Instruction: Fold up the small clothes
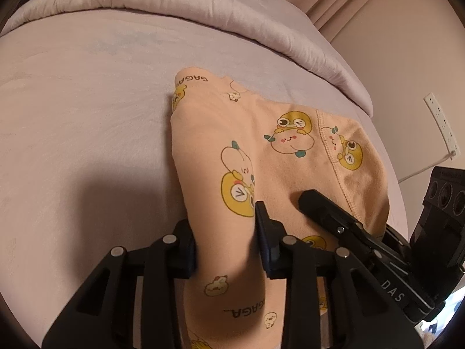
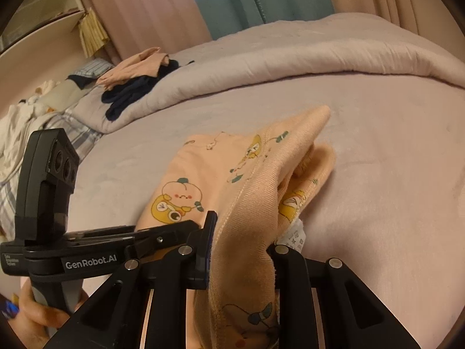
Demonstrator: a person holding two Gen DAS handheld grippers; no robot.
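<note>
Peach cartoon-print garment [image 1: 261, 151] lies on the pale pink bedcover [image 1: 87, 101], its near end gathered up into both grippers and its long axis running away from them toward the rolled quilt [image 1: 174, 3]. Left gripper [image 1: 226, 241] has its 2 fingers closed on a raised fold at the garment's left edge, while the right gripper [image 2: 241, 250] pinches the ribbed hem just beside it. Both hands are equally near, so the fold probably carries this end forward over the far end.
</note>
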